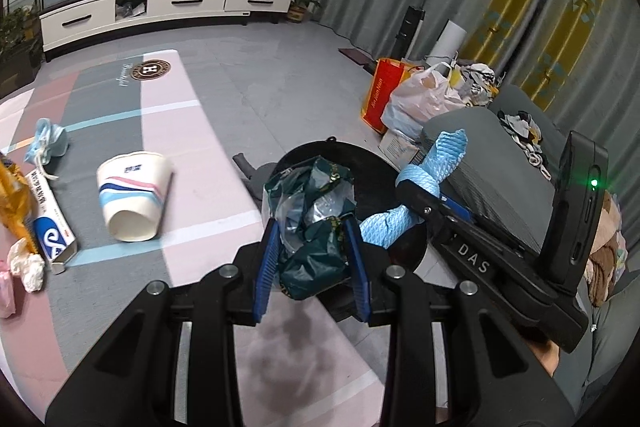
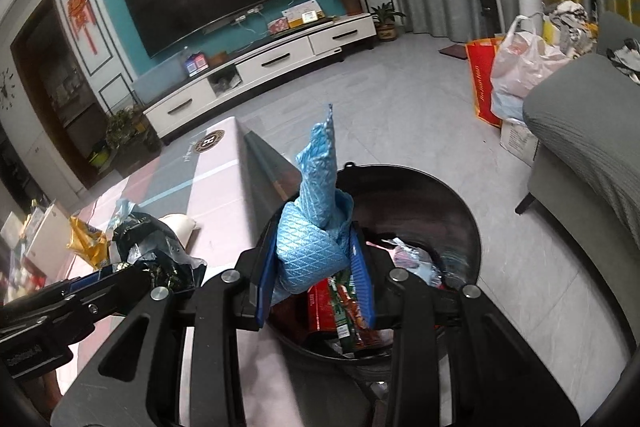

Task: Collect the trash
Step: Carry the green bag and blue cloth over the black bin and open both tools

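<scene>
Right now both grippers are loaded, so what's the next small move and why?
Probably open the right gripper. It clamps the twisted blue quilted cloth directly above the round black bin, which already holds wrappers. The left gripper, gripping the crumpled dark green plastic wrapper, sits at the bin's edge and can follow.

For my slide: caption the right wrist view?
Right claw holds blue cloth over black bin beside the table.
</scene>
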`<act>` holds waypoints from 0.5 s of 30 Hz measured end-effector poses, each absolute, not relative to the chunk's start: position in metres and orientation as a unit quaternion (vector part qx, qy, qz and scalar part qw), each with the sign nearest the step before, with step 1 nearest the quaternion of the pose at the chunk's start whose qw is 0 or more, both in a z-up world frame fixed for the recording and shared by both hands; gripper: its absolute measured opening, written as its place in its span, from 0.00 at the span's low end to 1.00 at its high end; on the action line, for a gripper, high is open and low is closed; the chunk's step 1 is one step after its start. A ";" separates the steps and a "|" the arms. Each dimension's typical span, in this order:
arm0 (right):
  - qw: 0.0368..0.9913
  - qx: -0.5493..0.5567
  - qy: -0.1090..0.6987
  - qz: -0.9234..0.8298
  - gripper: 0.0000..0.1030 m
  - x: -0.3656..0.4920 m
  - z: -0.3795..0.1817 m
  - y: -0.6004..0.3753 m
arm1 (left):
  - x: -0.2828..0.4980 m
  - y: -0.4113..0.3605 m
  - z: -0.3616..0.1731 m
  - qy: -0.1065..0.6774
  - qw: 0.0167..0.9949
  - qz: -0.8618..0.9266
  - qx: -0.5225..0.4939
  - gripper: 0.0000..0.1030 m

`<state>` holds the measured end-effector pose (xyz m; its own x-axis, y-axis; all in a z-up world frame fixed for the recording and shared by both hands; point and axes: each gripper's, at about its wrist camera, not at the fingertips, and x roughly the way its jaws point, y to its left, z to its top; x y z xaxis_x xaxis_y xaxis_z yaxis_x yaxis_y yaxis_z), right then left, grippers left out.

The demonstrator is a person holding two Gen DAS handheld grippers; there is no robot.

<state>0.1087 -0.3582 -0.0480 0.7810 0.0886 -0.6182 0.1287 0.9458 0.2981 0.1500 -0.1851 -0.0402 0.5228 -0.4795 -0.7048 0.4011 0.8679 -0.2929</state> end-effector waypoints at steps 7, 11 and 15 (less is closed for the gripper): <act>0.921 0.195 0.336 -0.027 0.34 0.107 -0.056 -0.383 | 0.155 -0.201 -0.044 0.424 0.868 -0.257 -0.038 0.33; 0.917 0.207 0.339 -0.038 0.34 0.106 -0.060 -0.395 | 0.162 -0.210 -0.048 0.430 0.865 -0.256 -0.034 0.34; 0.919 0.194 0.339 -0.050 0.34 0.105 -0.060 -0.397 | 0.169 -0.217 -0.053 0.431 0.863 -0.260 -0.029 0.34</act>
